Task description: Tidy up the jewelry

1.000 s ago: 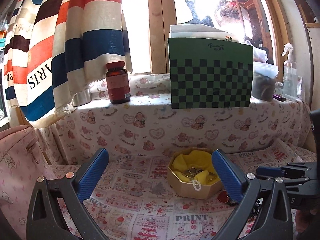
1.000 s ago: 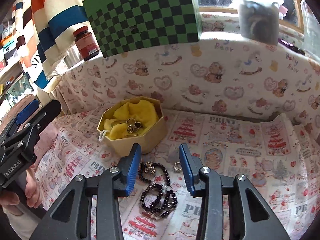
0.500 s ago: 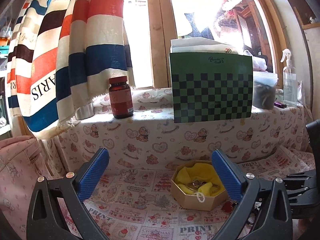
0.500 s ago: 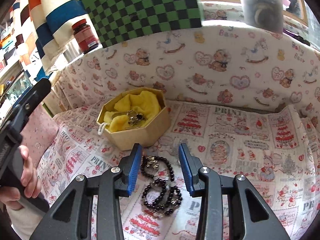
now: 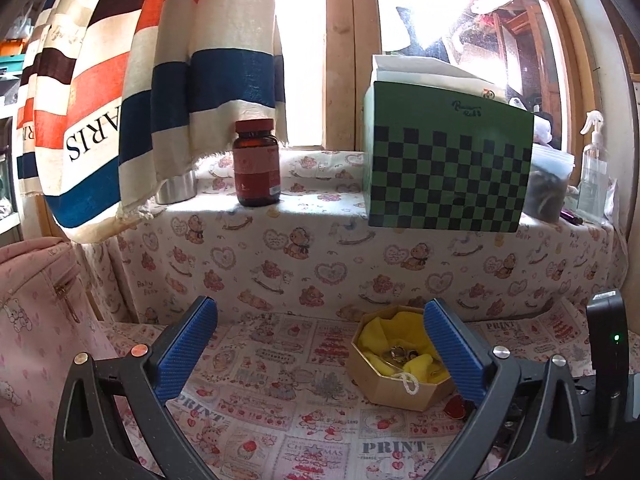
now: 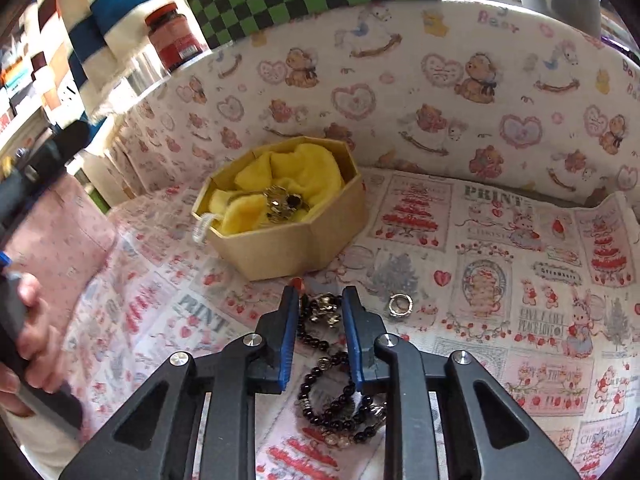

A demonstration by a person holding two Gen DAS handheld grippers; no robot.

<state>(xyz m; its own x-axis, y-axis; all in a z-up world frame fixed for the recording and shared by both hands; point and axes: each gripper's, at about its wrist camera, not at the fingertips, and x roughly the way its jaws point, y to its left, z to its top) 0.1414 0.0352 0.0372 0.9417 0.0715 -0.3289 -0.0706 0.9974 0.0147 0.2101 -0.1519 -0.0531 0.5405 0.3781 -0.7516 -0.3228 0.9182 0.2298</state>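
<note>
A black bead bracelet [image 6: 332,396] with a metal charm lies coiled on the printed cloth in front of an octagonal tan box [image 6: 288,248]. My right gripper [image 6: 321,300] points down at it, its jaws closing, and the blue pads press on the charm and the beads beside it. The box is lined with yellow cloth [image 6: 304,172] and holds gold-coloured jewellery [image 6: 282,200]. A small silver ring [image 6: 401,305] lies just right of the right finger. My left gripper [image 5: 320,308] hovers open and empty, with the box [image 5: 384,392] behind its right finger.
A red heart charm [image 5: 454,404] lies by the box. On the raised ledge behind stand a brown bottle [image 5: 257,164], a green checkered box [image 5: 448,176] and a spray bottle [image 5: 594,176]. A striped curtain [image 5: 168,60] hangs at the left. A pink bag [image 5: 36,312] sits lower left.
My right gripper has come down over the bracelet and its jaws have narrowed from wide apart to tight around the charm. The left gripper has hardly moved.
</note>
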